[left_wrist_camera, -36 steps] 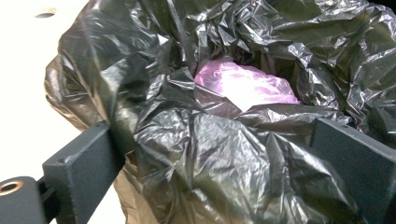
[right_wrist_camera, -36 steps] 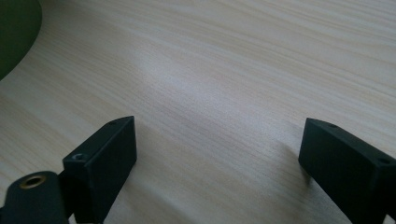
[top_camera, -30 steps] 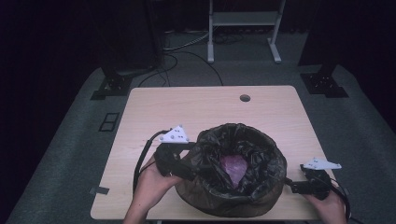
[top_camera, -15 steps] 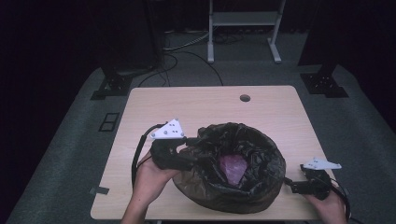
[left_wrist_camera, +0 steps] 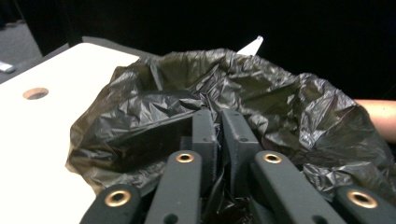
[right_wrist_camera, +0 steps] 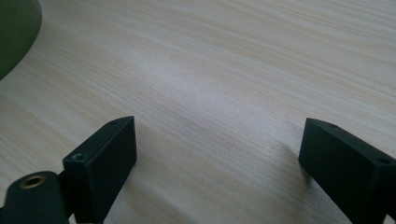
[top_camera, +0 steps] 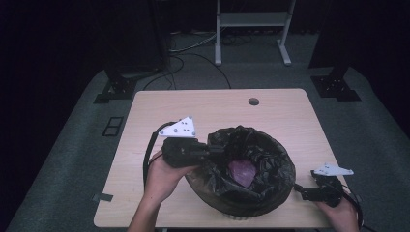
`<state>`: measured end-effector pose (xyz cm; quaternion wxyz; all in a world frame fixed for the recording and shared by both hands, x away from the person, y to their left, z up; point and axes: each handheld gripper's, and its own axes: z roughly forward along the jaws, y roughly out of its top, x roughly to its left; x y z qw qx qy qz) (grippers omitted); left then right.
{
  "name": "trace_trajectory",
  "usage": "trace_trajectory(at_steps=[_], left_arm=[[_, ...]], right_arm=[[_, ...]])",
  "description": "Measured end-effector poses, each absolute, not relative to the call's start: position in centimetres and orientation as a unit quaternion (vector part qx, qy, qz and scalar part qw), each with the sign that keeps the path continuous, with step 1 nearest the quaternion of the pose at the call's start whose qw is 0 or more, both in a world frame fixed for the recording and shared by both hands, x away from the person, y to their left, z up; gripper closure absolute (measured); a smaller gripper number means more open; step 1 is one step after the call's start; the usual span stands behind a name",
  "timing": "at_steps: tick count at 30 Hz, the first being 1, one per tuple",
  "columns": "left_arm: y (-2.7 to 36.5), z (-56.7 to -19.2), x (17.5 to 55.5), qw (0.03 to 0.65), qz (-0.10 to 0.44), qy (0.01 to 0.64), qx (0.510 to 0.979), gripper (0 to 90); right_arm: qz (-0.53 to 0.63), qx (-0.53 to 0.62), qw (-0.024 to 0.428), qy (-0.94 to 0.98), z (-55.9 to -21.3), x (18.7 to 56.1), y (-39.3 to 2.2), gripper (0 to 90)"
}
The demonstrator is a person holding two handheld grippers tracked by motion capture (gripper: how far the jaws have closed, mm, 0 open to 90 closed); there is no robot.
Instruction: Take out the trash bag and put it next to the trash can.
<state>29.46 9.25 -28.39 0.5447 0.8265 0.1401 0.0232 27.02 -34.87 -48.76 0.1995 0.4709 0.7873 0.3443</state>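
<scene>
Pinching black bag (top_camera: 251,164), left claw (top_camera: 217,150) closed; right claw (right_wrist_camera: 217,154) wide over table (top_camera: 203,111).

A light wooden rectangular table (top_camera: 270,121) is seen on grey carpet (top_camera: 72,159), with a round cable hole (top_camera: 253,102) set near its far edge. A white metal frame (top_camera: 251,19) and loose black cables (top_camera: 193,55) are seen beyond it.
</scene>
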Motion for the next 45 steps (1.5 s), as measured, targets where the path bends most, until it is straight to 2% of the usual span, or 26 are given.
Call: trace_trajectory(at_steps=[19,45], left_arm=[[4.6,-26.6,30.7,0.544,0.003,0.096,0.833,86.1],[-4.2,-26.1,31.6,0.516,-0.027,0.049,0.855,86.7]], right_arm=[[0.344,0.471,0.199,0.787,-48.8,27.0,-34.9,10.1],[0.344,0.471,0.199,0.787,-48.8,27.0,-34.9,10.1]])
